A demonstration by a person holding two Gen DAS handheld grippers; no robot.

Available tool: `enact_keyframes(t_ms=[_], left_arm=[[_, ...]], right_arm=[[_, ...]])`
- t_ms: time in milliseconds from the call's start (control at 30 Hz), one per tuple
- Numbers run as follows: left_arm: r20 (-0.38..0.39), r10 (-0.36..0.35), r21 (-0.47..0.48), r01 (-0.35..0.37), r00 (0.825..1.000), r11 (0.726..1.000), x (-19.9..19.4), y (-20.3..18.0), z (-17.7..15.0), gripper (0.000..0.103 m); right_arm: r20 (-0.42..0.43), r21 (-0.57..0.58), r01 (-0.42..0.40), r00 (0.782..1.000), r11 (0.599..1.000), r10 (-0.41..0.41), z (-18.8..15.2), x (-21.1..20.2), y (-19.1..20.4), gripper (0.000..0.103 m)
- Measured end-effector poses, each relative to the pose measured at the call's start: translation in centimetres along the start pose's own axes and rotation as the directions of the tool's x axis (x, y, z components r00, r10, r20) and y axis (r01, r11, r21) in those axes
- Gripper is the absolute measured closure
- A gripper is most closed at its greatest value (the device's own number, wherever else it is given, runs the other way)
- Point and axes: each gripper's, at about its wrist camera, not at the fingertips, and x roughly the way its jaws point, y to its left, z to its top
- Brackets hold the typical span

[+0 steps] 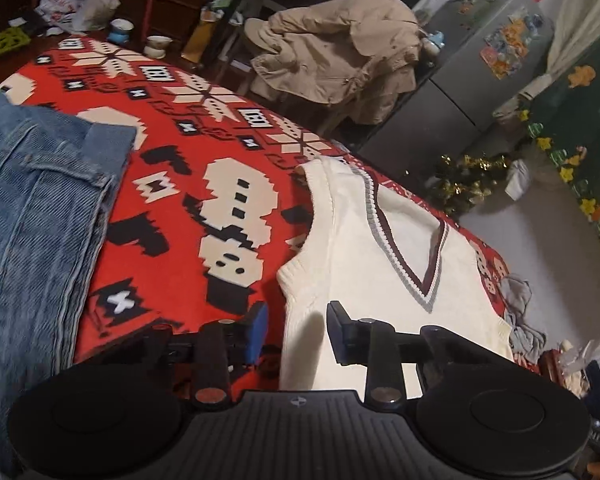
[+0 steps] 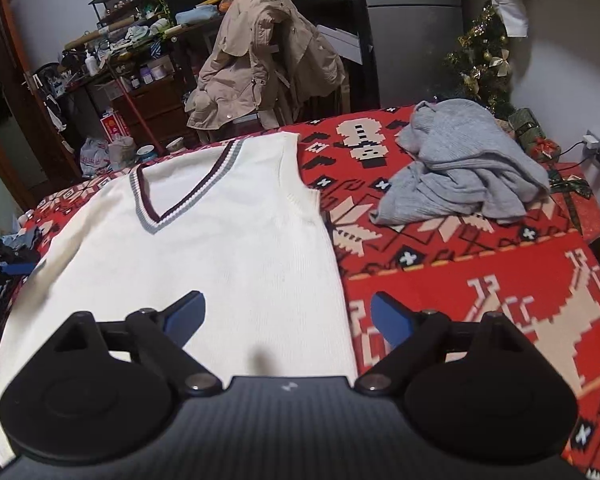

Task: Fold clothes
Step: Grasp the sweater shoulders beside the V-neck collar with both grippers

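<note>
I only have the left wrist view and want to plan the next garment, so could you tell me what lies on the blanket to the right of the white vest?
Observer: A crumpled grey sweater lies there, apart from the white vest.
Operator: Is the right gripper holding anything?
Observer: No, the right gripper is open over the vest's right edge.
Operator: Is the vest still flat on that side?
Observer: Yes, it is spread flat and unfolded on the red blanket.
</note>
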Motion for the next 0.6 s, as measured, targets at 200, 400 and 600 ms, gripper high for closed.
enact_keyframes(t_ms=[200, 400, 600], left_arm=[[0.008, 0.035, 0.081, -0.035, 0.999, 0.996, 0.1, -0.5, 0.3, 0.099], [0.036, 0.145, 0.157, -0.149, 0.989, 0.976, 0.4, -0.2, 0.1, 0.099], [0.064, 0.175, 0.194, -0.184, 0.983, 0.964, 0.3, -0.9, -0.2, 0.099]], right_arm=[[-0.011, 0.027, -0.012, 1.0, 1.0, 0.012, 1.6, 2.8, -0.7, 0.024], [-0.042, 0.039, 0.011, 0.999, 0.999, -0.009, 4.0, 7.0, -1.7, 0.072], [-0.069, -0.026, 0.056, 0.996, 0.998, -0.057, 5.7, 11.0, -1.2, 0.098]])
